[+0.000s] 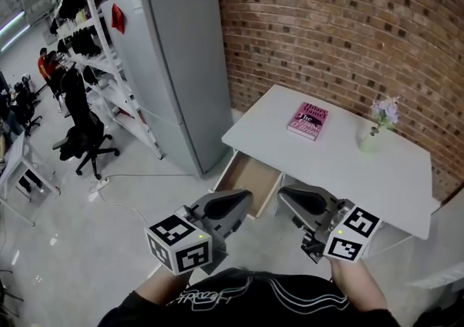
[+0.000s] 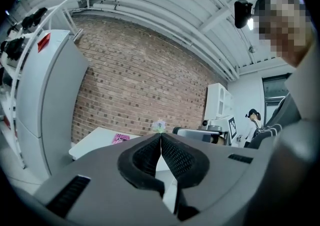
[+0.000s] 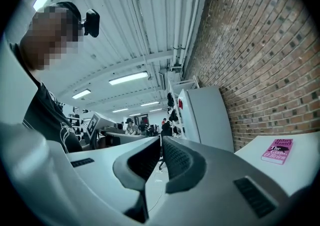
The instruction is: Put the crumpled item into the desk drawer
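Brickwork is filling the background, and a tall grey cabinet is standing against it at the left. A white desk is sitting beside the cabinet along the same wall. Its drawer is hanging pulled out at the near left corner, with its pale wooden inside showing.

In front of the drawer the person is holding both grippers up, pointing towards the desk. The left gripper is aiming at the drawer's open front, and its fingers are pressing together at the tips with nothing between them. The right gripper is hanging just beside it; its pads are sitting closed, leaving only a thin slit, and are likewise pinching nothing.

A pink book is lying flat on the desk top. Well apart from it, a small vase of pale flowers is standing upright.

The crumpled item is not showing in any view, so where it is lying cannot be told.
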